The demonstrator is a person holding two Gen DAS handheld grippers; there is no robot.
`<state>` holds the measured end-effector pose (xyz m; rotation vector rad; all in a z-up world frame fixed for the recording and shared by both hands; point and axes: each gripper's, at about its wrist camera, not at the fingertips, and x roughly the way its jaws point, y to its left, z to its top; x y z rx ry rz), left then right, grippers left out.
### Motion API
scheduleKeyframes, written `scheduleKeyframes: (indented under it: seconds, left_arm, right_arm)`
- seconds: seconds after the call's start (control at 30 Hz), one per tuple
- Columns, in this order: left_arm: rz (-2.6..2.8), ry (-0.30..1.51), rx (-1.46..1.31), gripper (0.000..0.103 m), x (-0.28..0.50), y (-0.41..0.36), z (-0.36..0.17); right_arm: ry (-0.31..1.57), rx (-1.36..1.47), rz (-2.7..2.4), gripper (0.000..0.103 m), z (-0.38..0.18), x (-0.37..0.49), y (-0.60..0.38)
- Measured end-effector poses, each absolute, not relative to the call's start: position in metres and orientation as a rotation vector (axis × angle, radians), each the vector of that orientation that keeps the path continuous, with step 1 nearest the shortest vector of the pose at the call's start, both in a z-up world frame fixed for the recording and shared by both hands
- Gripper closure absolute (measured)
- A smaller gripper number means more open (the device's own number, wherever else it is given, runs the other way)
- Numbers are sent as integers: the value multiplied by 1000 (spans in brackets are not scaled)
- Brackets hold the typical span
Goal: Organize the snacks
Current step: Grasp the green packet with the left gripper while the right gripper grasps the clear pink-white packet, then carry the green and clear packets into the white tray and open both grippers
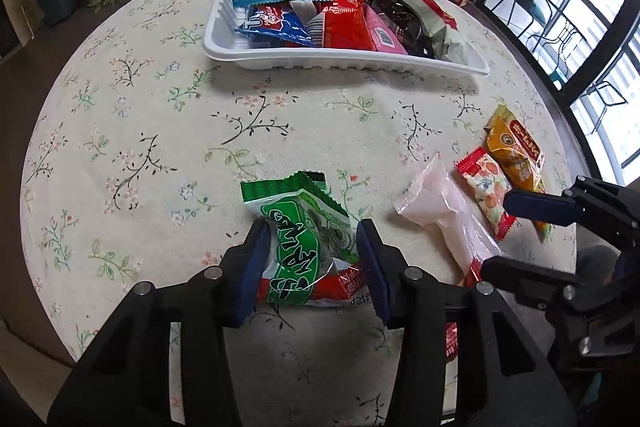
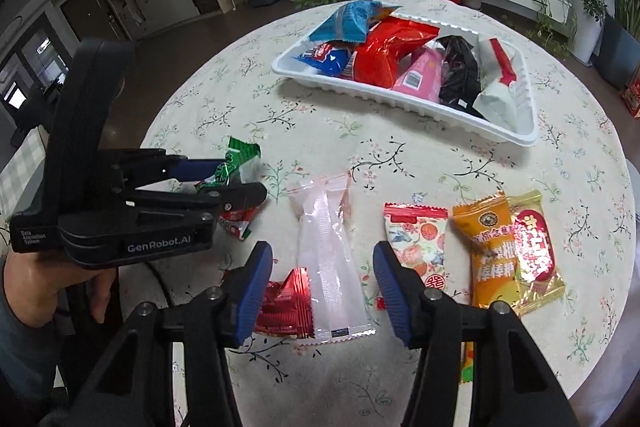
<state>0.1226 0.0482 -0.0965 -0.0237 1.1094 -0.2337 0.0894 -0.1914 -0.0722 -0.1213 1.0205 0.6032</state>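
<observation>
**Ana:** Left wrist view first. What do the fingers have?

**Ben:** The left gripper (image 1: 310, 259) stands over a green snack packet (image 1: 304, 239) lying on the counter (image 1: 160, 115). Its blue fingers (image 1: 254, 267) sit on either side of the packet, against its edges, narrowed to about the packet's width. The packet is crumpled between them, so it looks pinched, and it rests on the flowered cloth.

**Ana:** And the other side?

**Ben:** From the right wrist view, the right gripper (image 2: 322, 287) hangs over a pale pink packet (image 2: 328, 267), with a red foil packet (image 2: 286, 303) partly under that packet's left edge. The fingers (image 2: 390, 291) stand apart, about half open, wider than the pink packet, and I see no pad pressing on it.

**Ana:** Where are the rest of the snacks?

**Ben:** To the right of the pink one lie a fruit-print packet (image 2: 418, 243), an orange packet (image 2: 490, 251) and a gold packet (image 2: 534, 255), the last two overlapping. The white tray (image 2: 400, 99) sits at the far side of the counter, well apart from them, holding blue, red, pink, black and pale green packets.
</observation>
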Motion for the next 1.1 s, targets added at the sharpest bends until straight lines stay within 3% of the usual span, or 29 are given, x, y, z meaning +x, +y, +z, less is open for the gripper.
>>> scheduleKeyframes:
  seconds: [0.1,0.27,0.67,0.87,1.1]
  left_arm:
    - [-238,1099,7,60,123,43,-99]
    - [-260,1088,1,67,124,51,-99]
    - [-298,1090,24,69,113,59,-98]
    - [-304,1080,35,72,108,59,-96]
    - [-311,1066,37,76,104,61,-94]
  right_arm:
    - [1041,-147,607,48,-78,92,-186]
    - [1064,-161,623,61,-84,100,-180]
    - [1100,-263,605,65,-101,106,-164]
    - [1097,-248,608,78,-98,106,-164]
    - [1078,-176,617,80,-91,104,-172]
